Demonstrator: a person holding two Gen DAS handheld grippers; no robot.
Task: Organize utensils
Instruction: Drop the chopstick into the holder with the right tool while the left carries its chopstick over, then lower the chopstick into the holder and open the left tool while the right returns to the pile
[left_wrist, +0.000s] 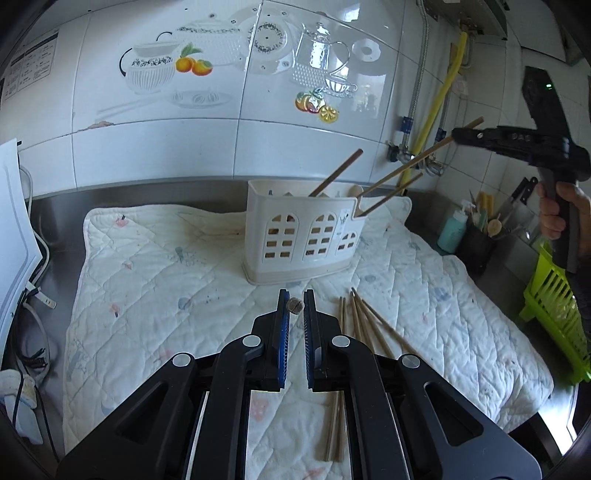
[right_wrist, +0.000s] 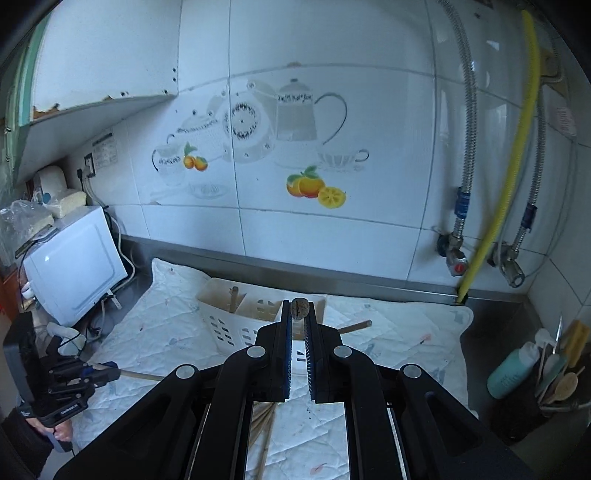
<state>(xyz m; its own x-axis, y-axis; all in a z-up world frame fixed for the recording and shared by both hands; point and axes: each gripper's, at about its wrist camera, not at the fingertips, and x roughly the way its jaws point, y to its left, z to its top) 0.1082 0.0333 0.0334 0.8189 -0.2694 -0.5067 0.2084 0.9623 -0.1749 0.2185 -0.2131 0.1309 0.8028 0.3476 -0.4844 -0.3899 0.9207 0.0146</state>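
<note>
Both sets of jaws are clamped on a chopstick. In the left wrist view the left gripper (left_wrist: 295, 305) holds a chopstick end-on (left_wrist: 294, 305), so only its round brown tip shows, pinched between the blue-lined fingers (left_wrist: 282, 328). The right gripper (left_wrist: 458, 136), seen high and to the right of those jaws, grips another chopstick (left_wrist: 413, 164) near its upper end; the stick slants down to the left, its lower end at the right-hand end of the utensil holder (left_wrist: 303, 236).

The white holder, with arched window cut-outs, stands upright on the quilted mat (left_wrist: 147, 266) just beyond the left jaws. One chopstick (left_wrist: 336, 171) leans out of its middle part, and another (left_wrist: 391, 197) rests in the low notch at its right end. Just right of the left jaws, a loose bundle of chopsticks (left_wrist: 364, 325) lies flat on the mat, some passing under the gripper body.

In the right wrist view the right gripper (right_wrist: 299, 308) shows the same end-on tip (right_wrist: 299, 308) between its fingers, directly over the holder (right_wrist: 229, 314) below. The left gripper (right_wrist: 107, 373) is low to the left, its chopstick (right_wrist: 142, 376) lying nearly level. A steel tabletop (right_wrist: 491, 332) carries the mat; a microwave (right_wrist: 74, 266) sits far left, and a teal bottle (right_wrist: 511, 373) and a dark pot of spoons (right_wrist: 546, 391) far right.
</note>
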